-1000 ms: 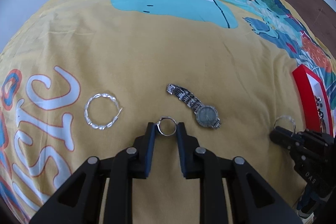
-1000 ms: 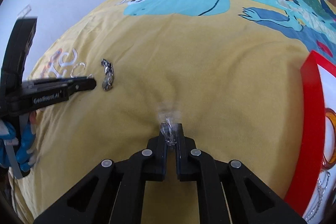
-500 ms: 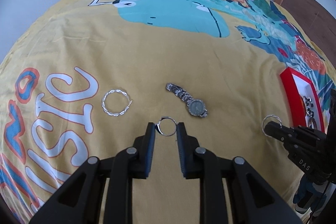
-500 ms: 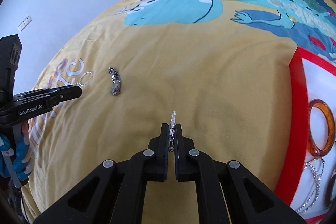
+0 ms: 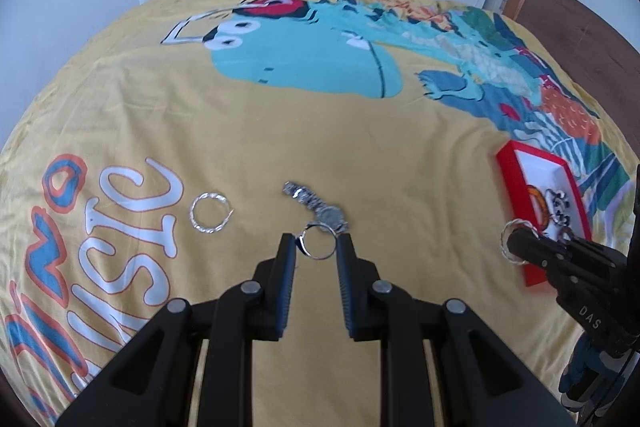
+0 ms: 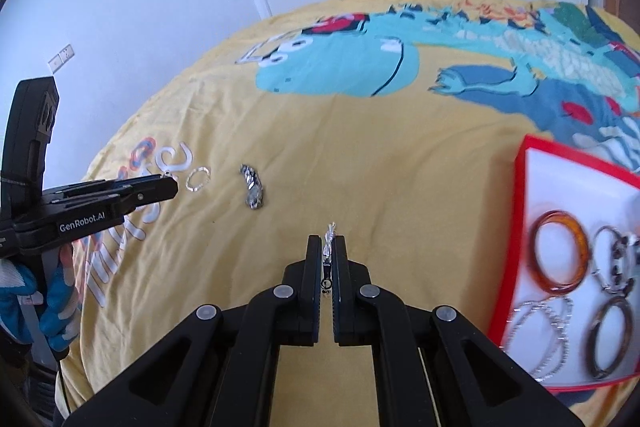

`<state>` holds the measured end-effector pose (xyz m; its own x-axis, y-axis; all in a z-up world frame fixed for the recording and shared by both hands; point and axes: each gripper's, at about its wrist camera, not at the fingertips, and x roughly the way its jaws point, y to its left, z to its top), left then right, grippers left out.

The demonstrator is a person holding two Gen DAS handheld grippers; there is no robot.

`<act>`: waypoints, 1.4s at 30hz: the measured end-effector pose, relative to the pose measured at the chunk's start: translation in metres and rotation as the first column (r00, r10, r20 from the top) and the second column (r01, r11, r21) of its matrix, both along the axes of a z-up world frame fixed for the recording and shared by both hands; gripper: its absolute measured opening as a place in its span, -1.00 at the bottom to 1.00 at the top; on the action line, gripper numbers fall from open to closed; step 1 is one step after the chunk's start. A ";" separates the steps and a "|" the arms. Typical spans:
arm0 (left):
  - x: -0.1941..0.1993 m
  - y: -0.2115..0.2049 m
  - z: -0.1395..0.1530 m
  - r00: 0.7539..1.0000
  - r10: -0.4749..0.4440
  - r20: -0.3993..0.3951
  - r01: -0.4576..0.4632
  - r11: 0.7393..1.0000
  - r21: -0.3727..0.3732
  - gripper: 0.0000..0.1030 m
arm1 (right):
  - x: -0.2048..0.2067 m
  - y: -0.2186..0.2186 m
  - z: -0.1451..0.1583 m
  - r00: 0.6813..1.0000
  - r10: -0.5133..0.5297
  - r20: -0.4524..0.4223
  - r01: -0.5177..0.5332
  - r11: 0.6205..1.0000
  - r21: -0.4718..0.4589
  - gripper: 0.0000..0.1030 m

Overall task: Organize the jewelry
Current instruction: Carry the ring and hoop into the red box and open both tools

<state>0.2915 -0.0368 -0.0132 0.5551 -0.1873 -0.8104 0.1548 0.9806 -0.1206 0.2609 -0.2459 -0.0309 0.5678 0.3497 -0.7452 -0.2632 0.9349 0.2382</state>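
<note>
Now gripping: left gripper (image 5: 316,243) clamped on thin silver ring (image 5: 319,242), right gripper (image 6: 329,247) pinched on twisted silver hoop (image 6: 329,235), both above yellow bedspread (image 5: 240,131); red tray (image 6: 519,227) near right edge.

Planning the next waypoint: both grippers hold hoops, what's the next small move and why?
Probably carry the right gripper, shut on a twisted silver hoop, rightward over the red-rimmed white tray; the tray already holds bangles and the hoop is clear of the yellow bedspread.
</note>
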 end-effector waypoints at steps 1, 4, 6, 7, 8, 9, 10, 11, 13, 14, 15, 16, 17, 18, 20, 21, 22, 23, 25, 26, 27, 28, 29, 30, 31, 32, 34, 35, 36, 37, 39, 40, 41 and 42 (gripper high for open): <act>-0.001 -0.004 0.004 1.000 -0.005 0.006 0.005 1.000 -0.001 -0.63 | -0.002 -0.003 0.004 1.000 -0.006 0.009 0.006 1.000 -0.003 -0.92; -0.004 -0.020 0.015 0.999 -0.026 0.022 0.026 1.000 -0.012 -0.63 | -0.007 -0.019 0.018 0.999 -0.029 0.032 0.029 1.000 -0.011 -0.92; -0.004 -0.032 0.021 0.999 -0.040 0.028 0.041 0.999 -0.021 -0.63 | -0.010 -0.034 0.025 0.998 -0.049 0.047 0.050 0.999 -0.021 -0.92; -0.003 -0.043 0.024 0.998 -0.056 0.033 0.056 0.998 -0.027 -0.63 | -0.011 -0.044 0.028 0.997 -0.062 0.052 0.063 0.998 -0.024 -0.92; -0.003 -0.052 0.025 0.997 -0.067 0.034 0.068 0.997 -0.031 -0.63 | -0.011 -0.050 0.029 0.996 -0.071 0.054 0.072 0.997 -0.027 -0.92; -0.003 -0.061 0.026 0.996 -0.079 0.035 0.080 0.996 -0.036 -0.63 | -0.011 -0.060 0.031 0.995 -0.086 0.057 0.088 0.996 -0.032 -0.92; -0.001 -0.076 0.027 0.995 -0.099 0.034 0.100 0.994 -0.043 -0.63 | -0.010 -0.070 0.032 0.993 -0.099 0.059 0.101 0.994 -0.035 -0.92; 0.000 -0.086 0.027 0.993 -0.112 0.035 0.113 0.993 -0.046 -0.63 | -0.009 -0.080 0.033 0.992 -0.114 0.061 0.116 0.992 -0.040 -0.92; 0.004 -0.117 0.028 0.987 -0.155 0.036 0.156 0.986 -0.052 -0.63 | -0.007 -0.104 0.033 0.987 -0.146 0.064 0.149 0.988 -0.048 -0.92; 0.006 -0.128 0.027 0.985 -0.171 0.036 0.173 0.983 -0.056 -0.63 | -0.003 -0.119 0.032 0.984 -0.165 0.064 0.169 0.984 -0.054 -0.92; 0.009 -0.143 0.026 0.981 -0.191 0.035 0.193 0.979 -0.059 -0.63 | -0.001 -0.128 0.031 0.982 -0.177 0.062 0.181 0.982 -0.059 -0.92; 0.012 -0.160 0.025 0.976 -0.215 0.034 0.217 0.974 -0.062 -0.63 | 0.002 -0.138 0.029 0.980 -0.190 0.061 0.194 0.979 -0.064 -0.92; 0.014 -0.173 0.023 0.972 -0.233 0.035 0.235 0.970 -0.062 -0.63 | 0.006 -0.150 0.027 0.977 -0.203 0.058 0.207 0.976 -0.066 -0.92; 0.017 -0.185 0.022 0.967 -0.250 0.035 0.252 0.966 -0.061 -0.63 | 0.011 -0.162 0.025 0.974 -0.218 0.057 0.222 0.973 -0.069 -0.92; 0.025 -0.218 0.017 0.955 -0.294 0.032 0.296 0.954 -0.058 -0.63 | 0.020 -0.181 0.019 0.969 -0.241 0.051 0.244 0.967 -0.073 -0.92; 0.028 -0.230 0.015 0.951 -0.308 0.031 0.309 0.949 -0.054 -0.63 | 0.026 -0.192 0.015 0.966 -0.254 0.046 0.257 0.964 -0.073 -0.92; 0.033 -0.246 0.010 0.944 -0.328 0.027 0.329 0.943 -0.045 -0.63 | 0.029 -0.200 0.011 0.964 -0.263 0.042 0.265 0.961 -0.072 -0.92; 0.037 -0.257 0.007 0.941 -0.338 0.024 0.339 0.940 -0.040 -0.63 | 0.035 -0.207 0.007 0.961 -0.273 0.037 0.275 0.959 -0.070 -0.92; 0.047 -0.281 -0.004 0.935 -0.354 0.009 0.354 0.935 -0.027 -0.63 | 0.046 -0.221 -0.003 0.956 -0.291 0.027 0.292 0.954 -0.062 -0.92; 0.051 -0.289 -0.009 0.934 -0.357 0.003 0.357 0.934 -0.022 -0.63 | 0.050 -0.227 -0.007 0.954 -0.299 0.021 0.300 0.952 -0.058 -0.92; 0.057 -0.298 -0.016 0.933 -0.360 -0.006 0.359 0.933 -0.014 -0.63 | 0.056 -0.234 -0.013 0.951 -0.309 0.012 0.309 0.950 -0.050 -0.92; 0.059 -0.302 -0.021 0.933 -0.360 -0.012 0.360 0.933 -0.011 -0.63 | 0.060 -0.238 -0.017 0.950 -0.313 0.004 0.313 0.949 -0.041 -0.92; 0.063 -0.307 -0.027 0.933 -0.359 -0.021 0.359 0.933 -0.007 -0.62 | 0.063 -0.242 -0.021 0.948 -0.317 -0.003 0.317 0.948 -0.032 -0.92; 0.066 -0.312 -0.032 0.934 -0.356 -0.026 0.356 0.935 -0.002 -0.62 | 0.067 -0.244 -0.025 0.948 -0.319 -0.009 0.319 0.948 -0.025 -0.91; 0.070 -0.316 -0.038 0.936 -0.350 -0.032 0.351 0.937 0.003 -0.62 | 0.071 -0.245 -0.027 0.948 -0.318 -0.013 0.318 0.948 -0.023 -0.91; 0.072 -0.318 -0.040 0.938 -0.346 -0.036 0.346 0.938 0.005 -0.62 | 0.074 -0.246 -0.030 0.949 -0.316 -0.017 0.315 0.949 -0.021 -0.91; 0.076 -0.322 -0.047 0.941 -0.336 -0.046 0.337 0.941 0.006 -0.62 | 0.079 -0.247 -0.036 0.950 -0.312 -0.026 0.312 0.950 -0.013 -0.91; 0.077 -0.322 -0.049 0.941 -0.336 -0.050 0.336 0.942 0.004 -0.62 | 0.080 -0.246 -0.037 0.950 -0.312 -0.029 0.311 0.950 -0.011 -0.91; 0.078 -0.323 -0.053 0.940 -0.335 -0.056 0.336 0.942 0.004 -0.62 | 0.081 -0.247 -0.040 0.950 -0.311 -0.032 0.311 0.950 -0.012 -0.91; 0.077 -0.323 -0.054 0.940 -0.336 -0.059 0.337 0.941 0.006 -0.62 | 0.082 -0.247 -0.043 0.949 -0.313 -0.036 0.312 0.950 -0.013 -0.91; 0.075 -0.323 -0.059 0.938 -0.341 -0.067 0.342 0.940 0.002 -0.62 | 0.084 -0.247 -0.048 0.946 -0.321 -0.046 0.320 0.947 -0.014 -0.91; 0.074 -0.323 -0.061 0.936 -0.344 -0.071 0.345 0.939 -0.003 -0.62 | 0.084 -0.248 -0.049 0.944 -0.326 -0.049 0.326 0.945 -0.014 -0.91; 0.072 -0.323 -0.062 0.935 -0.348 -0.073 0.349 0.937 -0.006 -0.62 | 0.085 -0.249 -0.050 0.944 -0.327 -0.050 0.327 0.945 -0.014 -0.90; 0.069 -0.323 -0.064 0.933 -0.353 -0.071 0.354 0.935 -0.003 -0.62 | 0.085 -0.249 -0.051 0.944 -0.327 -0.051 0.327 0.945 -0.013 -0.90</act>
